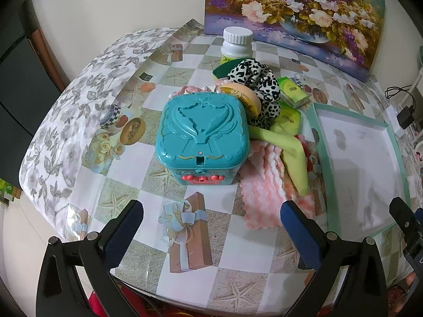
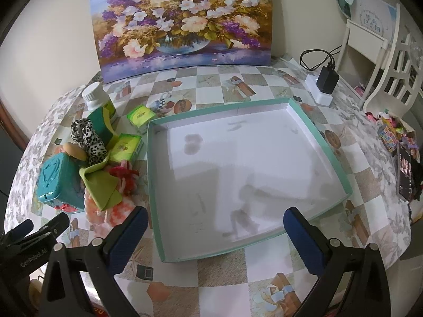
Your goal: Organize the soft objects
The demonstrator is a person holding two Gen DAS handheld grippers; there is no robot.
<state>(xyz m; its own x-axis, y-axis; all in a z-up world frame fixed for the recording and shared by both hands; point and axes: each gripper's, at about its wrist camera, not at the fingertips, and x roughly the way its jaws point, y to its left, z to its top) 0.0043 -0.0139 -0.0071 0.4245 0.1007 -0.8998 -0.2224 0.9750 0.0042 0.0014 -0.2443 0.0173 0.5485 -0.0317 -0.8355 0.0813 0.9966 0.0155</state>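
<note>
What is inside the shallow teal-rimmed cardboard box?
The shallow teal-rimmed cardboard box holds no objects: only its white floor with grey smudges and shadows. Its near-left corner is hidden behind the right tool.

The shallow teal-edged tray (image 2: 312,121) lies open from above, its white floor bare, so a gripper could pass straight down into it; only its low walls hem the sides. Near it, the checkered table (image 2: 211,272) is free along the front edge. To the left the way is crowded: the teal toy box (image 1: 202,134) stands nearest, with the pink fuzzy cloth (image 1: 260,187) and yellow-green cloth (image 1: 288,155) spilling between it and the tray. Behind them sit the leopard-print scrunchie (image 1: 260,89), green tissue packs (image 2: 132,142) and a white-capped bottle (image 1: 236,45). The flower painting (image 2: 182,23) closes off the far side; a charger (image 2: 326,79) occupies the far right corner.
</note>
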